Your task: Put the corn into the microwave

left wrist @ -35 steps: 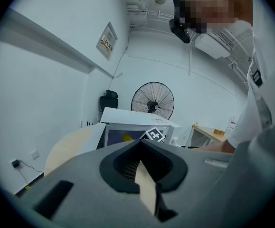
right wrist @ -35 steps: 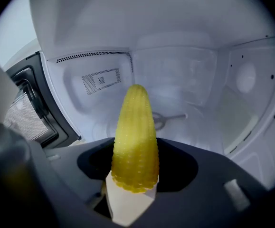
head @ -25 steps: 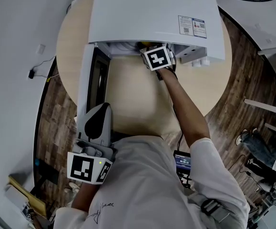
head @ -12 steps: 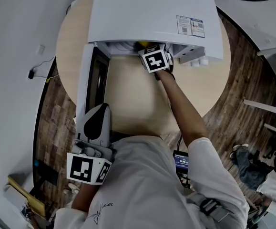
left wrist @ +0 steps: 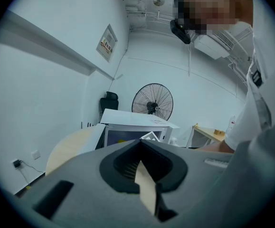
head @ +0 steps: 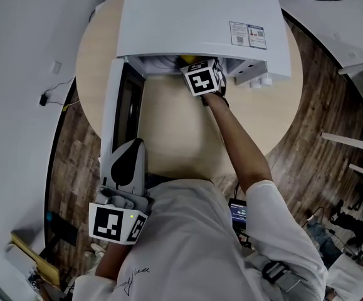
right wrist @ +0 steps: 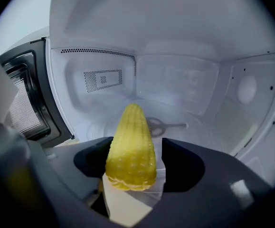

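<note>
Right gripper (right wrist: 137,152) reaches into the open oven cavity, its jaws just opening wide, the corn (right wrist: 130,148) between them with a gap at the right jaw. The round wooden table (head: 175,130) carries the white microwave (head: 194,24), its door (head: 121,99) swung open to the left. The corn is inside the cavity, tip toward the back wall. Left gripper (left wrist: 142,161) is low by the person's body, jaws together, nothing between them.

White microwave (head: 197,17) cavity stands open, with free room behind the yellow corn cob (right wrist: 130,148) at its mouth. Black-windowed door (head: 123,105) swung out walls off left side. Round light-wood table (head: 168,130) in front probably passable.
</note>
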